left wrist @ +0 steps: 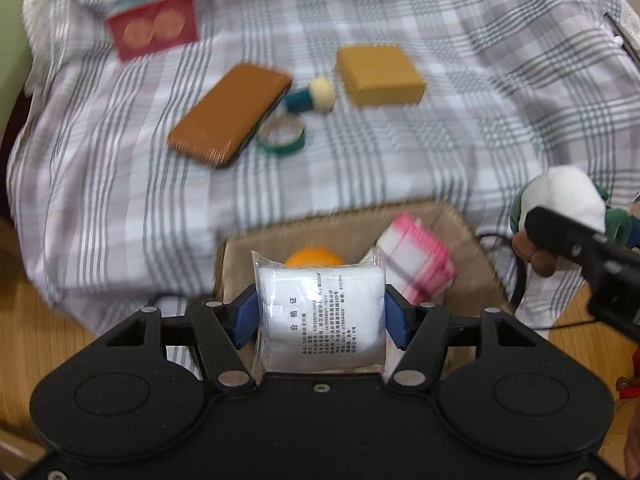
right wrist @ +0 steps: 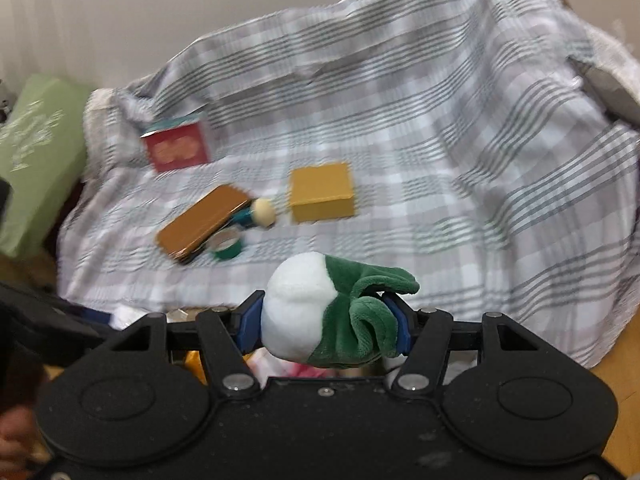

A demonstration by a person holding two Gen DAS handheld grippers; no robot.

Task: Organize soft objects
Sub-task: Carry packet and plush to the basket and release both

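Left wrist alone shows the box [left wrist: 460, 232] – orange [left wrist: 314, 258] inside

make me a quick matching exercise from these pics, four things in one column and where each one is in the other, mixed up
Things:
1. white packet
2. white and green plush
3. orange ball
4. yellow box

Places:
A. on the checked cloth, beside the small doll
B. between the right gripper pads
C. in the cardboard box
D. between the left gripper pads

Pairs: 1-D, 2-B, 3-C, 4-A
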